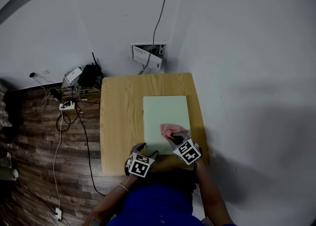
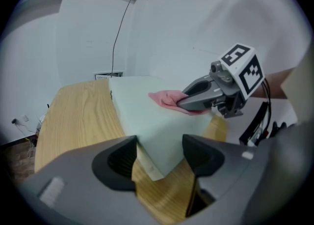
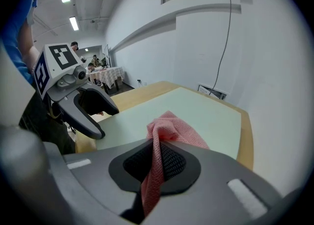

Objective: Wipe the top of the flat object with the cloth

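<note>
Right gripper (image 1: 177, 140) is clamped on the pink cloth (image 1: 169, 130) at the near right of the pale green board (image 1: 165, 109), while the left gripper (image 1: 147, 150) sits unclenched at its near left corner, so we risk the unheld board skating across the wooden table (image 1: 121, 116) as we drag.

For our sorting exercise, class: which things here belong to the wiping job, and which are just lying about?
In the job: pink cloth, pale green board, right tongs shut on the cloth, left tongs open at its corner.
Lying about: black box, power strip, floor cables, white box by wall.
</note>
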### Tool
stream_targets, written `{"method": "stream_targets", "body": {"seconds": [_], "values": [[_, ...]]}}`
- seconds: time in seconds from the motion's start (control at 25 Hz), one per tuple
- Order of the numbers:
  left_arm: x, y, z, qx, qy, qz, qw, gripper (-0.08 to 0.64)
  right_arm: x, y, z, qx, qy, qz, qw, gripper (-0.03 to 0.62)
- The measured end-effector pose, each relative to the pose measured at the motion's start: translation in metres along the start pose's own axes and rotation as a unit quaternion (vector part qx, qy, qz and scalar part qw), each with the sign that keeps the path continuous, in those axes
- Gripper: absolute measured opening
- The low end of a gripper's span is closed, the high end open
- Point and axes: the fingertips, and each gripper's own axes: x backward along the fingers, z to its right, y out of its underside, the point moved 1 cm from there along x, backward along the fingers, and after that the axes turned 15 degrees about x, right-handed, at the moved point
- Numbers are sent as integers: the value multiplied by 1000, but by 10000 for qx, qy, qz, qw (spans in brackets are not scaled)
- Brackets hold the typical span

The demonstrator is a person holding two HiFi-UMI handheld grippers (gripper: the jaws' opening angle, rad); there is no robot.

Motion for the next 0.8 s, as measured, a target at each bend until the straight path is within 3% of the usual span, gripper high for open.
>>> {"method": "stream_targets", "body": {"seconds": [0.56,0.8], "values": [[1,-1,1,1,71,37,10000,291,33,39,22,-659,539,-285,9960,15],[0,0,1,-5,105,15,9999,291,40,50,26,-1090,722,-180,9913,15]]}}
